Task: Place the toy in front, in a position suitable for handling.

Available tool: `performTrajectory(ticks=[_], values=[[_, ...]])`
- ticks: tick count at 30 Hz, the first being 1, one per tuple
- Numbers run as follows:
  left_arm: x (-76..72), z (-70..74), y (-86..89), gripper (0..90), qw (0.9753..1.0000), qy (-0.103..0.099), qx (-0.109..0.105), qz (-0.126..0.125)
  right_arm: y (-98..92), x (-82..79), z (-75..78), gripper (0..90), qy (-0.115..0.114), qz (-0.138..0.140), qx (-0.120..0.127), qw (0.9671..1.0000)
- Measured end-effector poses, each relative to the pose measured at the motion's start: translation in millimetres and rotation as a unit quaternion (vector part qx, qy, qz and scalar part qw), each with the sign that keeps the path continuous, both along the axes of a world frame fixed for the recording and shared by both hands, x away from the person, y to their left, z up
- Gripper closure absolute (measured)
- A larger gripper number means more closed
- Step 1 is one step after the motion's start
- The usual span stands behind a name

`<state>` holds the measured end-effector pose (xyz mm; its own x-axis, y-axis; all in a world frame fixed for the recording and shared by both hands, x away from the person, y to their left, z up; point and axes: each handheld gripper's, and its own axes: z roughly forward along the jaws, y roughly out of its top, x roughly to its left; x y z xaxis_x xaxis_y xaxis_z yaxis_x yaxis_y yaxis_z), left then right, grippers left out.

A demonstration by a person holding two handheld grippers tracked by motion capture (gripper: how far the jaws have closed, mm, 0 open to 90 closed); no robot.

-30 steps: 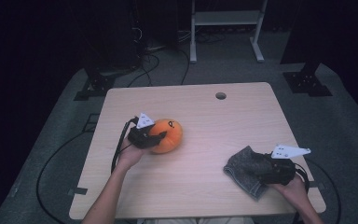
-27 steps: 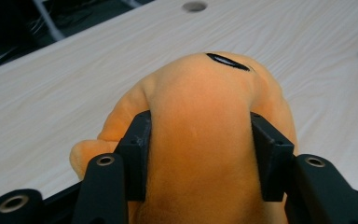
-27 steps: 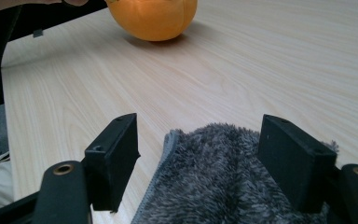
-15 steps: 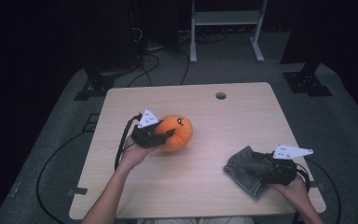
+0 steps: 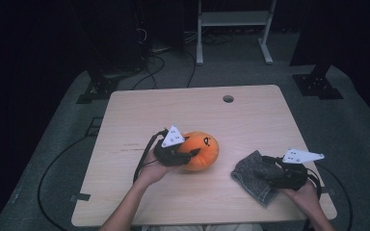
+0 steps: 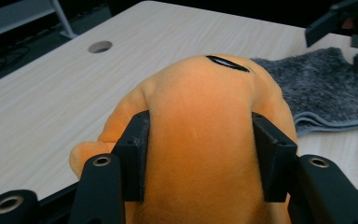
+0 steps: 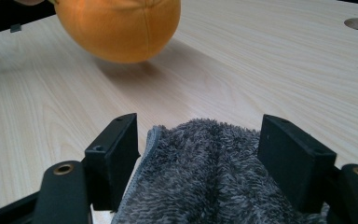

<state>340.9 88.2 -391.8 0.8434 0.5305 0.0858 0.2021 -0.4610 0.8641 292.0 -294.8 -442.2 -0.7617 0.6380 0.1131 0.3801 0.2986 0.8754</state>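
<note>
High view: the left gripper (image 5: 185, 153) clamps the orange plush (image 5: 201, 150); the right gripper (image 5: 265, 169) rests on a grey cloth (image 5: 250, 174).

Left gripper view: 2 jaws press the plush's sides, cloth beyond.

Right gripper view: jaws wide, cloth bunched between them.

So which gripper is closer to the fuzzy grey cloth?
Right. The right gripper is at the cloth, with the cloth between its fingers. The left gripper is off to its left, clamped on the orange plush.
</note>
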Motion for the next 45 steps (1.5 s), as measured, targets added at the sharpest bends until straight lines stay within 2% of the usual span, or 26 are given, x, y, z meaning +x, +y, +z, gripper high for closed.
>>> performTrajectory(ticks=[3, 8, 10, 17, 22, 24, 27, 30, 32, 36, 40, 42, 44, 45], values=[[-3.3, -2.4, -5.5, 47.1, 0.9999, -0.002, 0.011, -0.010, 0.2, 0.5, -0.8, 27.7, 0.001, -0.001, -0.001, 1.0000], [-9.0, -5.0, -10.3, 46.8, 0.9999, -0.006, 0.008, -0.012, 1.0, 1.3, -1.9, 27.8, 0.004, -0.004, -0.004, 1.0000], [-12.2, -7.2, -12.7, 46.6, 0.9997, -0.011, 0.016, -0.013, 1.7, 2.7, -3.4, 27.8, 0.006, -0.005, -0.012, 0.9999], [-23.1, -22.1, -20.5, 45.8, 0.9992, -0.002, 0.030, -0.027, 3.2, 4.9, -4.6, 28.3, 0.010, -0.006, -0.017, 0.9998], [-27.5, -28.2, -19.3, 43.8, 0.9994, 0.002, 0.019, -0.030, 9.4, 7.3, -5.3, 29.1, 0.019, -0.005, -0.036, 0.9992], [-28.4, -29.5, -18.1, 40.5, 0.9993, 0.007, 0.018, -0.033, 14.0, 10.1, -2.8, 29.4, 0.019, 0.000, -0.043, 0.9989], [-28.6, -29.9, -17.3, 28.1, 0.9994, 0.015, 0.016, -0.028, 20.4, 16.5, -1.6, 30.0, 0.020, 0.003, -0.051, 0.9985], [-29.2, -27.2, -15.7, 19.1, 0.9992, 0.025, 0.009, -0.029, 27.5, 23.6, -4.7, 32.6, 0.032, 0.007, -0.067, 0.9972], [-29.1, -23.4, -12.5, 15.5, 0.9991, 0.029, -0.003, -0.032, 32.4, 27.6, -8.7, 33.7, 0.042, 0.010, -0.082, 0.9957], [-30.7, -19.3, -4.6, 12.5, 0.9986, 0.030, -0.026, -0.035, 39.7, 32.5, -15.8, 35.4, 0.054, 0.014, -0.115, 0.9918], [-31.1, -17.8, 4.2, 9.5, 0.9983, 0.032, -0.031, -0.038, 42.0, 34.4, -22.8, 38.1, 0.068, 0.015, -0.134, 0.9885], [-31.9, -15.5, 12.1, 8.1, 0.9980, 0.026, -0.034, -0.047, 43.1, 34.2, -25.8, 39.4, 0.070, 0.014, -0.147, 0.9866], [-33.3, -15.2, 18.6, 8.2, 0.9981, 0.015, -0.036, -0.048, 44.5, 33.2, -27.5, 41.1, 0.063, 0.015, -0.155, 0.9859], [-33.1, -16.0, 21.6, 8.2, 0.9981, 0.018, -0.035, -0.047, 44.9, 33.0, -27.8, 43.4, 0.062, 0.015, -0.157, 0.9855]])
